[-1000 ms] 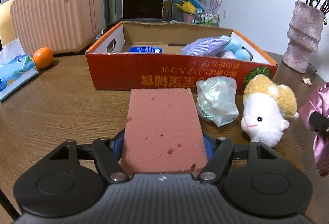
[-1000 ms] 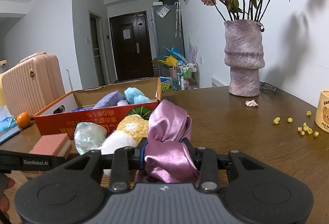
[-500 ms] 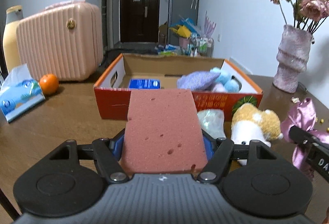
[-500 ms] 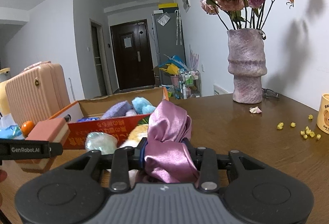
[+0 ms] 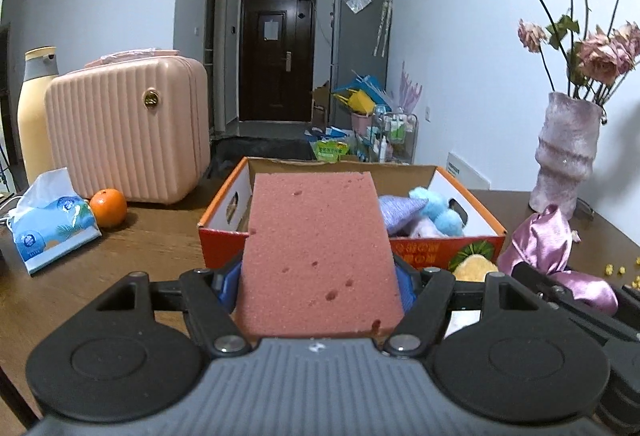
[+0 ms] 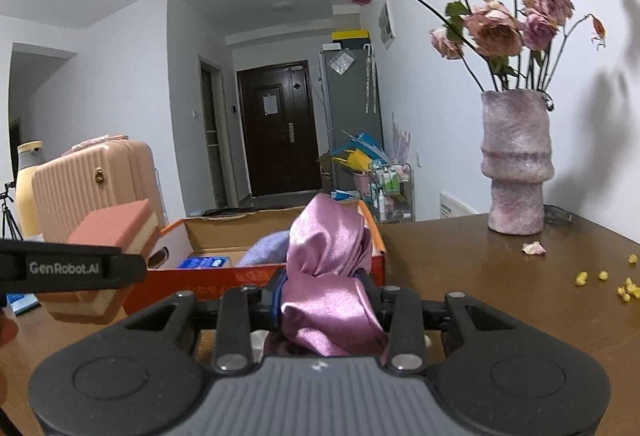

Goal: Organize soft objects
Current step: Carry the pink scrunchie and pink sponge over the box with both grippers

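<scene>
My left gripper is shut on a pink sponge and holds it raised in front of the orange cardboard box. The sponge also shows in the right wrist view, at the left. My right gripper is shut on a shiny purple cloth, raised at the box's right end. The cloth shows in the left wrist view too. In the box lie a lilac pouch, light blue fluffy balls and a blue packet. A yellow-and-white plush toy lies in front of the box, mostly hidden.
A pink ribbed case, an orange, a tissue pack and a yellow bottle stand at the left of the wooden table. A purple vase of dried roses stands at the right, with yellow crumbs nearby.
Both grippers have risen with their loads, and the right gripper has moved toward the box. The box interior now shows from higher up; the plush toy and clear bag dropped below view.
</scene>
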A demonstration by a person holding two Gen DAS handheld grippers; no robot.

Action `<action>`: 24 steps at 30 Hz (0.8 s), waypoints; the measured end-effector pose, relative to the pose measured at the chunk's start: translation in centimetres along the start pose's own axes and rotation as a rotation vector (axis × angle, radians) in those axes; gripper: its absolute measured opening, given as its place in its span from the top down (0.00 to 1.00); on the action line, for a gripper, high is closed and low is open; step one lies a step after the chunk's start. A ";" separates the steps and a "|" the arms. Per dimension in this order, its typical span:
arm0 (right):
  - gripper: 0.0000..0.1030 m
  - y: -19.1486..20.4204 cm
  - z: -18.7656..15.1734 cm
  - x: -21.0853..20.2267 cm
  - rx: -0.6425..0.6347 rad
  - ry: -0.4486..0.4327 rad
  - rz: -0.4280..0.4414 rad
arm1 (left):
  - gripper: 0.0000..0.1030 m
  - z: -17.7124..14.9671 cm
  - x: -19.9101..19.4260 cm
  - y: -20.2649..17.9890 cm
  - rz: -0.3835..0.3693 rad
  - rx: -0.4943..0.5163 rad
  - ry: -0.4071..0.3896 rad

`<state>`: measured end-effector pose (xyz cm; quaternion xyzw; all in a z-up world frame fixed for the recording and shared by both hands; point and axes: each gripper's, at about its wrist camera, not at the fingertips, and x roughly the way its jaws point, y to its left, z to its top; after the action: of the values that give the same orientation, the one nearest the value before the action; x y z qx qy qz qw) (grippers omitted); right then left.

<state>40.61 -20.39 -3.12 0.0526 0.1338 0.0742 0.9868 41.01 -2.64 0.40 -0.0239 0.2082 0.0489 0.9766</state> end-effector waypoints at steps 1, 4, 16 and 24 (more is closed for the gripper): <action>0.67 0.3 0.1 0.2 -0.002 -0.003 0.004 | 0.31 0.1 0.0 0.1 0.005 -0.003 -0.005; 0.67 1.0 0.3 0.7 -0.008 -0.018 0.012 | 0.31 0.5 0.2 0.4 0.012 -0.018 -0.021; 0.67 3.0 1.0 3.4 -0.011 -0.042 0.047 | 0.31 2.2 2.4 2.2 0.050 -0.065 -0.024; 0.67 4.3 1.2 5.4 -0.004 -0.042 0.071 | 0.31 2.9 4.2 3.0 0.063 -0.082 -0.016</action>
<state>45.52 -15.36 -2.77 0.0569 0.1108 0.1082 0.9863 45.70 0.85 1.28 -0.0568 0.1988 0.0885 0.9744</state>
